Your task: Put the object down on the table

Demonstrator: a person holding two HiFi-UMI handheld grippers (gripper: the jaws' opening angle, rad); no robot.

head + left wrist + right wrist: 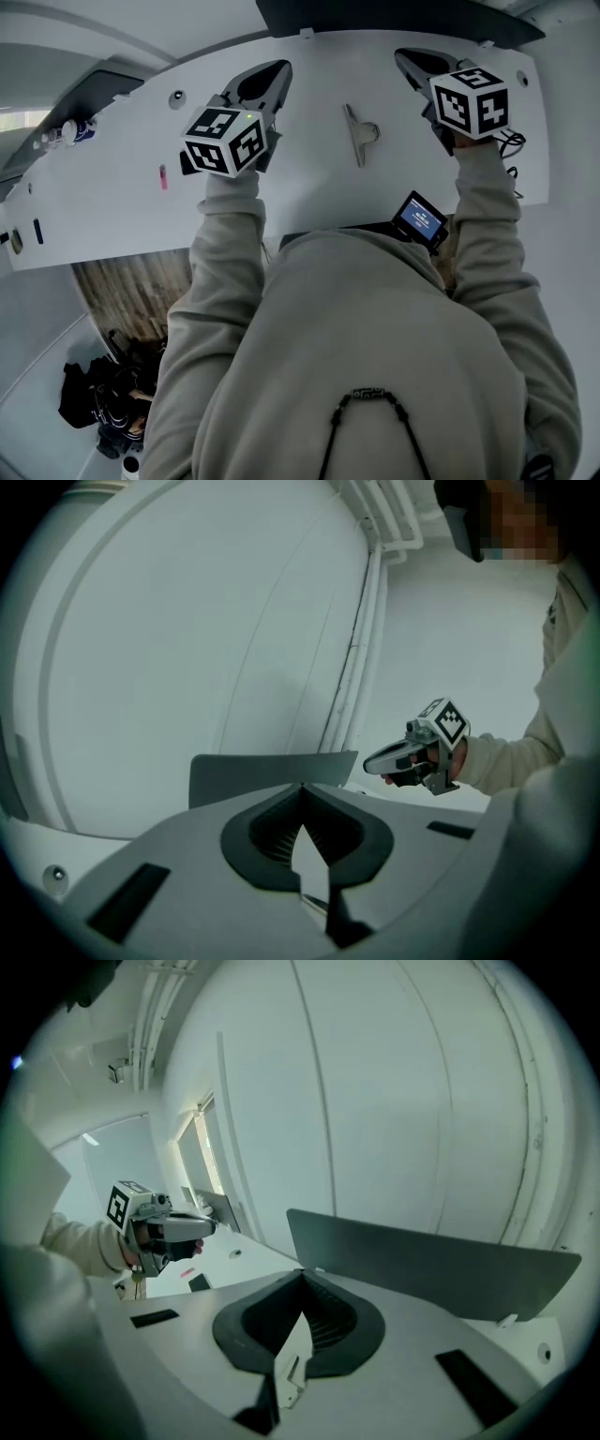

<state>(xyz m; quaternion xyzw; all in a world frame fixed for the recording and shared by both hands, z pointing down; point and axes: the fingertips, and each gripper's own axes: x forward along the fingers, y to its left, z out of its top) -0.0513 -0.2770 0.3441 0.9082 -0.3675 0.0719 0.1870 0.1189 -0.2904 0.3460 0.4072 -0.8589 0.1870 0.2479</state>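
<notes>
A small metal clip-like object (pixel 358 134) lies flat on the white table (pixel 309 192), between my two grippers and free of both. My left gripper (pixel 272 70) is held up over the table to the left of the object, its jaws closed together with nothing between them. In the left gripper view its tips (pixel 302 789) meet in front of a white wall. My right gripper (pixel 405 58) is held up to the right of the object, also shut and empty. Its tips (pixel 302 1274) meet in its own view.
A dark panel (pixel 394 19) stands along the table's far edge. A small pink item (pixel 163 177) lies on the table at the left and cables (pixel 514 141) at the right. A device with a blue screen (pixel 419 218) hangs at the person's chest.
</notes>
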